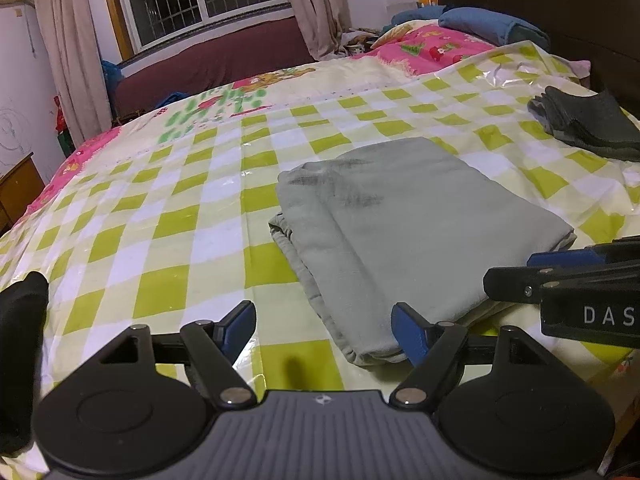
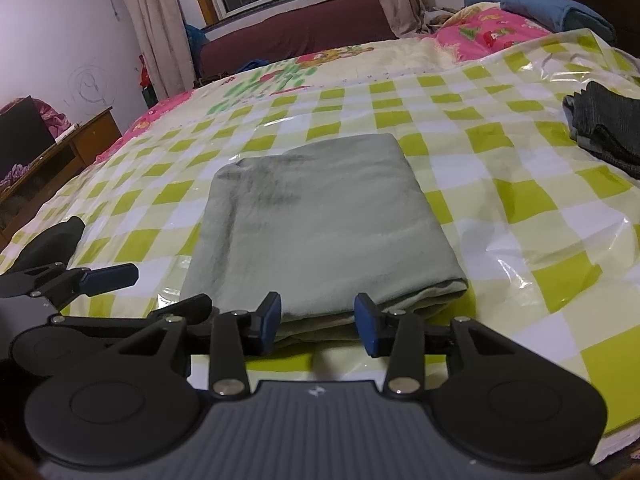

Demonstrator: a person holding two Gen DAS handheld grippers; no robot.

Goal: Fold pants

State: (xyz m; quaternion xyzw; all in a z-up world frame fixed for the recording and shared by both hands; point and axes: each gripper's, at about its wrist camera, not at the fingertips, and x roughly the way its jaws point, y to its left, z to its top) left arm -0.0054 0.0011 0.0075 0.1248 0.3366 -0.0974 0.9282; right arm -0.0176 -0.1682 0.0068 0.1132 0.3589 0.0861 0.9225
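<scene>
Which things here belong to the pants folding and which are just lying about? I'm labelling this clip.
In the job:
folded grey-green cotton pants
left gripper, open
right gripper, open

Lying about:
dark grey folded garment pile
blue rolled cloth bundle
green-checked plastic sheet

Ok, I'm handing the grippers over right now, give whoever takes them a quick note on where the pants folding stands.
Left gripper: open, empty, low at the near left corner of the pants, its right finger by the cloth edge.
Right gripper: open, empty, straddling the near edge of the pants without clamping.
Grey-green pants: lying in a compact folded rectangle on the green checked plastic sheet over the bed.
Dark folded garments: stacked at the far right.
Done: the pants look fully folded.
Left: probably only squaring the near edges, or moving the pants to the stack.
</scene>
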